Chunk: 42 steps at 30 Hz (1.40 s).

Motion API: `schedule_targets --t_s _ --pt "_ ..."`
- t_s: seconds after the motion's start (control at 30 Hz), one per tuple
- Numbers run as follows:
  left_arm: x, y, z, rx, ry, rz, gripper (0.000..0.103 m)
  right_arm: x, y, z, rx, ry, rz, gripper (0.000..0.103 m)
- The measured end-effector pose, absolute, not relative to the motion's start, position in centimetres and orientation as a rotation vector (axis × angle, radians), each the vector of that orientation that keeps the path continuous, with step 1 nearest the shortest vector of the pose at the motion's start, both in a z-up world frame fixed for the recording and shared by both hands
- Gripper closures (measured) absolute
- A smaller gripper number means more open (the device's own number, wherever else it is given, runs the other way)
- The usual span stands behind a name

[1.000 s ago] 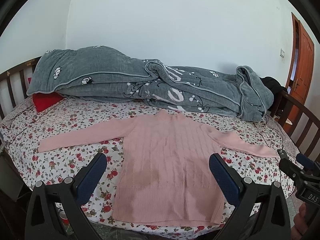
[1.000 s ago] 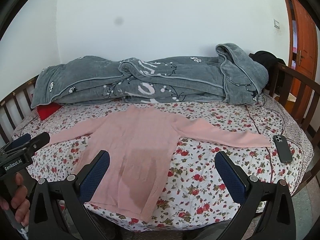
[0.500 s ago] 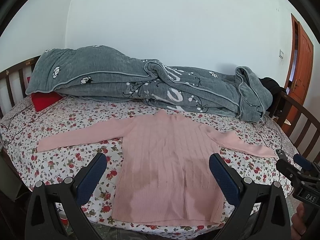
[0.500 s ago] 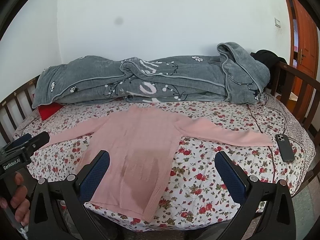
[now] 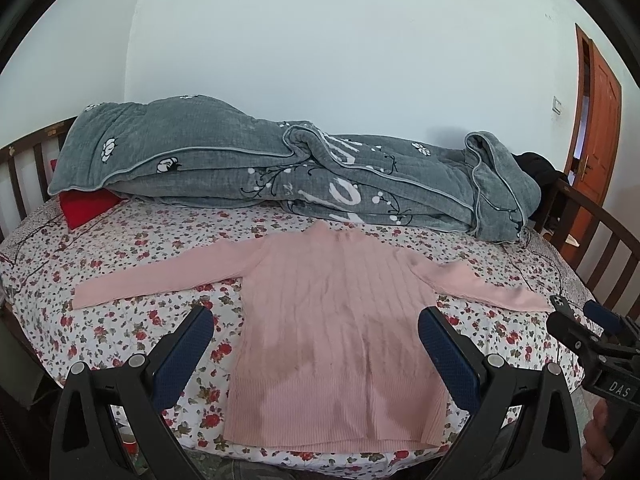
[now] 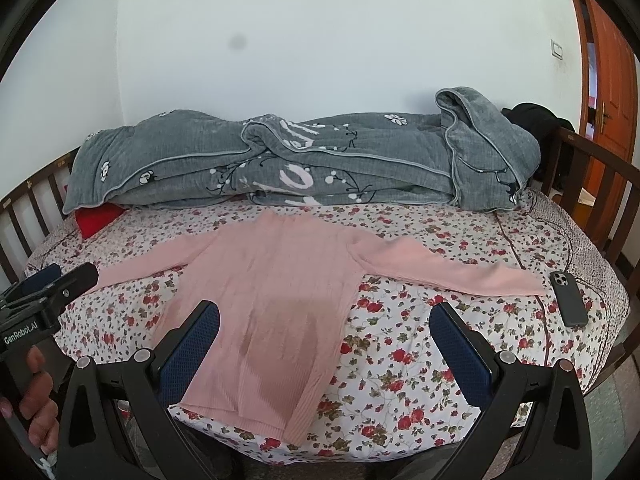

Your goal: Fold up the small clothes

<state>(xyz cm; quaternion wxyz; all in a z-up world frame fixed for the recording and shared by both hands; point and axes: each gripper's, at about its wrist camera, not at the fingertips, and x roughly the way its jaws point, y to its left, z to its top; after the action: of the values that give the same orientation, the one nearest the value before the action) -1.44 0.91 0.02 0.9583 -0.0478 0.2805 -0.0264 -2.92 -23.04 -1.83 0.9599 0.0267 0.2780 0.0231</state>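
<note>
**Pink sweater spread flat, both tools wide**

At far left a red pillow peeks from under the grey quilt across the upper frame. Mid-frame on the floral bed lies the pink sweater, sleeves out — unfolded. The left tool and right tool hover at the lower edge, jaws wide, empty. A phone lies at right.

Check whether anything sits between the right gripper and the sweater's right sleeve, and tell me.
Nothing visible does. Only bare floral bedsheet lies between the open right gripper and the sleeve. The phone lies just beyond the cuff, and the quilt is farther back.
</note>
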Motion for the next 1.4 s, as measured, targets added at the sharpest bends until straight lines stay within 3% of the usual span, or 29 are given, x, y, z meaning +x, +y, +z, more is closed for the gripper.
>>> schedule_targets --t_s 0.8,1.2,1.3,1.4 --pt "-1.3 1.0 -0.8 -0.082 0.551 -0.034 0.0 -2.4 -22.7 -2.3 0.06 0.572 0.077 0.0" --pt "1.6 4.0 -5.8 -0.059 0.603 -0.012 0.0 0.3 -21.0 -6.8 0.015 0.586 0.051 0.001" --pt "2.9 5.8 -7.7 -0.063 0.628 0.004 0.0 1.4 -21.0 -9.9 0.017 0.656 0.097 0.004" --pt "4.5 8.3 -9.7 -0.074 0.662 0.04 0.0 2.1 -21.1 -13.3 0.005 0.725 0.093 0.019"
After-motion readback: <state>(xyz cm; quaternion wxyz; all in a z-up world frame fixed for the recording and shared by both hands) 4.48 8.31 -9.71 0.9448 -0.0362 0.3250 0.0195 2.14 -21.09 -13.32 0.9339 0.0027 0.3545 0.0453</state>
